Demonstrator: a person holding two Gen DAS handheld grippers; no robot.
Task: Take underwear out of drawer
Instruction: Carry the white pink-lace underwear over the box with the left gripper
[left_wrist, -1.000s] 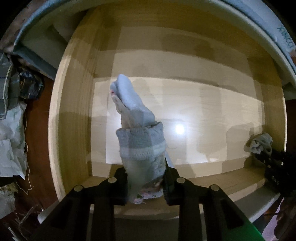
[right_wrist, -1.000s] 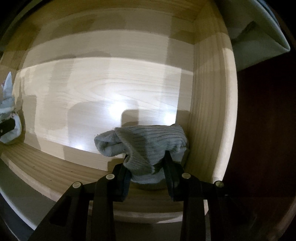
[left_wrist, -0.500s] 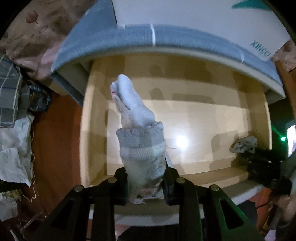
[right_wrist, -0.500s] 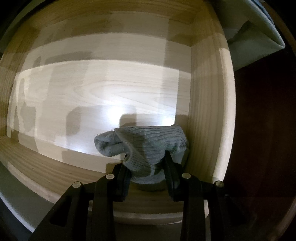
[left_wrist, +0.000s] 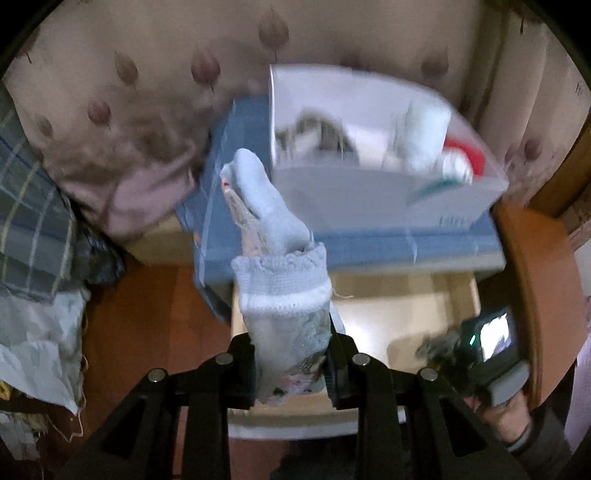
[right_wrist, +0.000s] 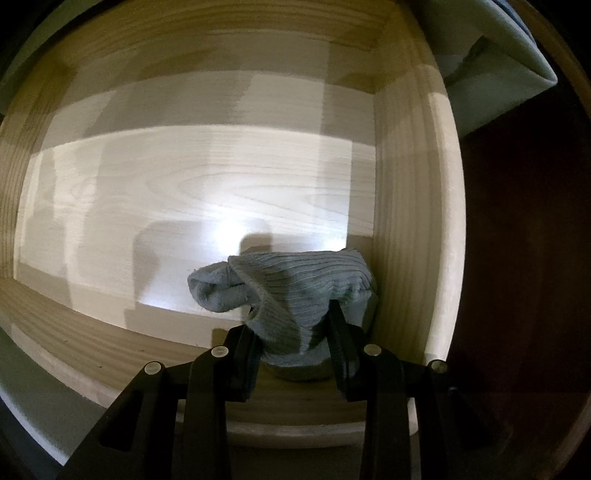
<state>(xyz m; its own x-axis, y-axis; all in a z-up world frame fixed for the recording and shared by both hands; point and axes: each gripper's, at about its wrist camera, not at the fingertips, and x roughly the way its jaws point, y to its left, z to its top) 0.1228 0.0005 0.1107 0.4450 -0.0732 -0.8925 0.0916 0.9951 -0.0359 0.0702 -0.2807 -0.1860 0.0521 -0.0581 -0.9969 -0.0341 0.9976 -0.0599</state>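
Both grippers are clenching rolled fabric bundles, one above the pale wooden drawer and one inside it.

Nearest in the left wrist view, the black left gripper (left_wrist: 290, 363) is clamping a pale grey-white rolled bundle with a knitted cuff (left_wrist: 282, 291), which is standing upright between its fingers and above the pale wooden drawer (left_wrist: 406, 306) lying open below. At the lower right of that view, the right gripper (left_wrist: 443, 349) is reaching into the drawer. Beyond it, a blurred white box (left_wrist: 369, 177) is sitting on a blue surface, with a leaf-patterned beige cloth (left_wrist: 147, 92) behind. In the right wrist view, the black right gripper (right_wrist: 291, 345) is squeezing a grey-blue ribbed rolled bundle (right_wrist: 295, 291) in the drawer's near right corner, just beside the drawer's side wall (right_wrist: 406, 221).
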